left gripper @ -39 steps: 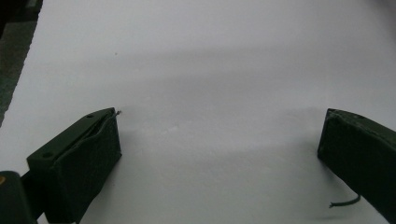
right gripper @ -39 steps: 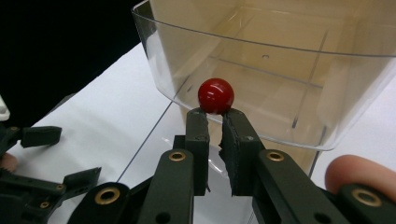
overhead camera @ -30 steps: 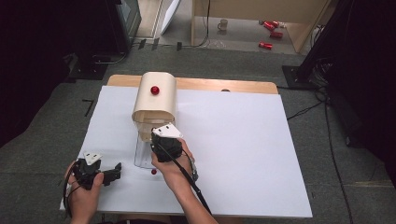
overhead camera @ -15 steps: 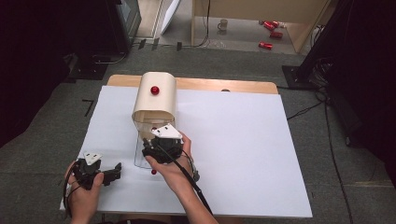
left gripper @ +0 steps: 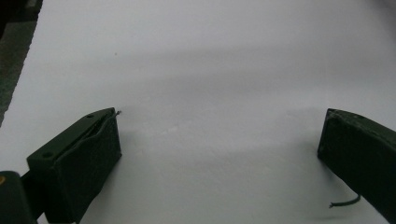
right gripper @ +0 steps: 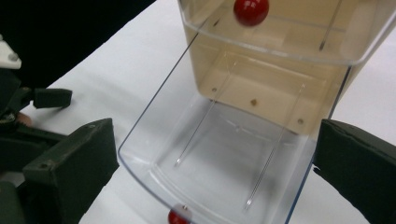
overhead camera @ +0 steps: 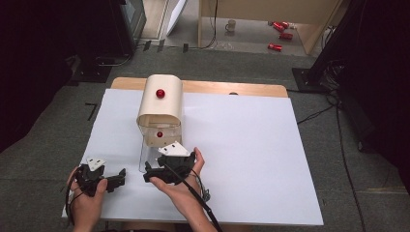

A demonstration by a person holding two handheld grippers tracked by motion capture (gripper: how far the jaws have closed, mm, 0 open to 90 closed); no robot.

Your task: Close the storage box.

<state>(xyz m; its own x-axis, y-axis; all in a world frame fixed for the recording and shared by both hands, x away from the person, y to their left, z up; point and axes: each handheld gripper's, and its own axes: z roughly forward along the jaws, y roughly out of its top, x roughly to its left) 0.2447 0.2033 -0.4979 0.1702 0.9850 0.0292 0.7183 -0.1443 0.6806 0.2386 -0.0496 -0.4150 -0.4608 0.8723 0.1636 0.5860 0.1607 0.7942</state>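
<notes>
The cream drawer cabinet (overhead camera: 160,104) stood near the far left part of the white desk (overhead camera: 270,159). Its lower clear drawer (right gripper: 219,163) was pulled well out toward the person and empty, its red front knob (right gripper: 179,217) at the near edge. The upper drawer (right gripper: 289,28) was in, its red knob (right gripper: 251,10) facing forward.

The right gripper (overhead camera: 153,174) lay just in front of the open drawer. Its jaws had just been opening and stood fully released, one on each side of the drawer front, pressing on nothing. The left gripper (overhead camera: 118,178) rested on the desk to the left, apart from the cabinet, jaws spread wide over bare desk and holding nothing.

Risks, as judged:
- The drawer looked drawn out nearly to its limit. A further tug, or a knock from the right gripper as it moves off, could bring it clear of its rails and drop it on the desk.
- The cabinet was unbraced. A hard push to close the drawer could slide the whole unit backward.
- The trailing cable (overhead camera: 193,200) ran close under the right hand and could snag on the knob.
</notes>
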